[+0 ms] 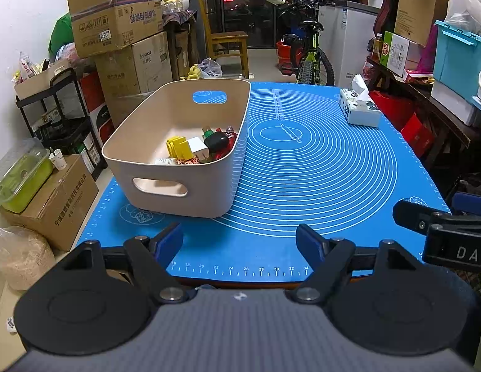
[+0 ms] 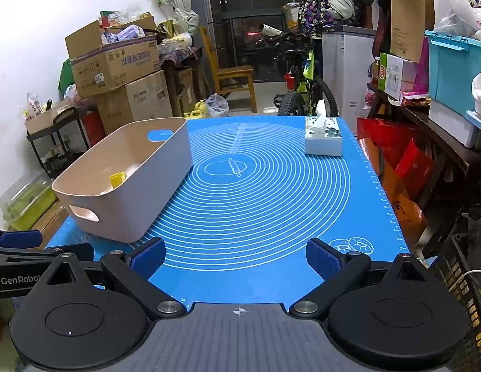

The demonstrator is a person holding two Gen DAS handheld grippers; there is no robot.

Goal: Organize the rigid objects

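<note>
A beige bin point(image 1: 191, 183) with cut-out handles stands on the left of the blue mat point(image 1: 318, 167). In it lie several small objects: a yellow block point(image 1: 178, 148), a white box point(image 1: 198, 146), a dark rounded piece point(image 1: 216, 141) and red parts. My left gripper point(image 1: 239, 241) is open and empty, near the mat's front edge, just in front of the bin. My right gripper point(image 2: 236, 255) is open and empty over the mat's front edge, right of the bin point(image 2: 128, 192). Only the yellow block point(image 2: 117, 179) shows in the bin from the right wrist view.
A tissue box point(image 1: 358, 108) sits at the mat's far right, also in the right wrist view point(image 2: 323, 138). Cardboard boxes point(image 1: 116, 28), a black cart point(image 1: 60, 117) and a green container point(image 1: 21, 176) crowd the left; a bicycle point(image 1: 308, 52), chair and shelves stand behind and right.
</note>
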